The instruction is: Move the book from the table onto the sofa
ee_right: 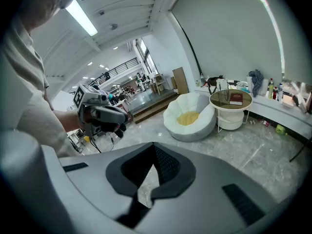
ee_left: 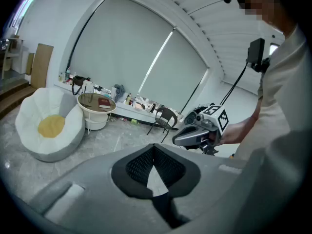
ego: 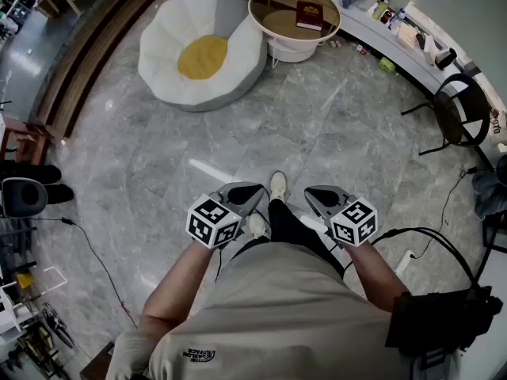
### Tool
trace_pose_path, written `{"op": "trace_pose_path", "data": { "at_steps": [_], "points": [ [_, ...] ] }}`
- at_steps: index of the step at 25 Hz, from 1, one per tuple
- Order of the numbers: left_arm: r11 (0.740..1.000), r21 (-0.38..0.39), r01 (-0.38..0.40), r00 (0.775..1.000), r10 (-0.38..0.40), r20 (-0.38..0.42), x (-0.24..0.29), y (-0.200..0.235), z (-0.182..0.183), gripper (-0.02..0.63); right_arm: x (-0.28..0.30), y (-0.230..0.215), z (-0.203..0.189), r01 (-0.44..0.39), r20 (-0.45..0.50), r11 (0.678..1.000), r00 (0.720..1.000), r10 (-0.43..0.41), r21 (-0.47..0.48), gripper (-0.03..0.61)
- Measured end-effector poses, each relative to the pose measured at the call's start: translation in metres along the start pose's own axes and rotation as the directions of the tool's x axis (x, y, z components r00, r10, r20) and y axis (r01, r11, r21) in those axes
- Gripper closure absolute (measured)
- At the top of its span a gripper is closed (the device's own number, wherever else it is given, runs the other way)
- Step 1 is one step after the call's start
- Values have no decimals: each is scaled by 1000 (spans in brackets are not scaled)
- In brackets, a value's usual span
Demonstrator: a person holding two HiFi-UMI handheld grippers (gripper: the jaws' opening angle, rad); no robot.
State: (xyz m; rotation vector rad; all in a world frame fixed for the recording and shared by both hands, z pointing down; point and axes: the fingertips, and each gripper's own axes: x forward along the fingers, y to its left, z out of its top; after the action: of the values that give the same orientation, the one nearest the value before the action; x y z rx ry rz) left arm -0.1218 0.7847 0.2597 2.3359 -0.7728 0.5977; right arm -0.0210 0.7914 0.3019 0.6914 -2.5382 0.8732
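"Head view: where was the book [ego: 309, 15]?"
"Flat on the round table [ego: 277, 14], far ahead of my left hand-held gripper [ego: 255, 190] and right hand-held gripper [ego: 310, 191]. Both had jaws together, empty. The sofa [ego: 170, 46] sat ahead-left of them, beside the table."

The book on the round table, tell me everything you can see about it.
The book is dark red and closed, with small gold print on its cover, too small to read. It lies flat on the brown top of the round table, toward the right side in the head view. Nothing else touches it.
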Motion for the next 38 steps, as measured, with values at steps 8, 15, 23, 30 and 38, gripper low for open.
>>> {"op": "trace_pose_path", "data": {
  "at_steps": [8,15,23,30,38],
  "points": [
    [999,31,6,998,-4,-61,49,35,54,606,26,-73,73,-24,71,1000,997,23,10,566],
    [999,46,-13,999,15,-43,98,69,127,606,33,-153,126,-49,101,999,994,46,23,566],
    [1000,23,-3,1000,3,-17,127,130,177,601,66,-207,169,-13,122,999,992,8,41,468],
    [996,37,75,997,-75,-3,150,213,225,560,111,-261,208,92,133,988,985,-109,128,463],
    [977,77,199,979,-195,-59,169,332,299,535,175,-331,290,253,155,938,943,-294,239,463]
  ]
}}
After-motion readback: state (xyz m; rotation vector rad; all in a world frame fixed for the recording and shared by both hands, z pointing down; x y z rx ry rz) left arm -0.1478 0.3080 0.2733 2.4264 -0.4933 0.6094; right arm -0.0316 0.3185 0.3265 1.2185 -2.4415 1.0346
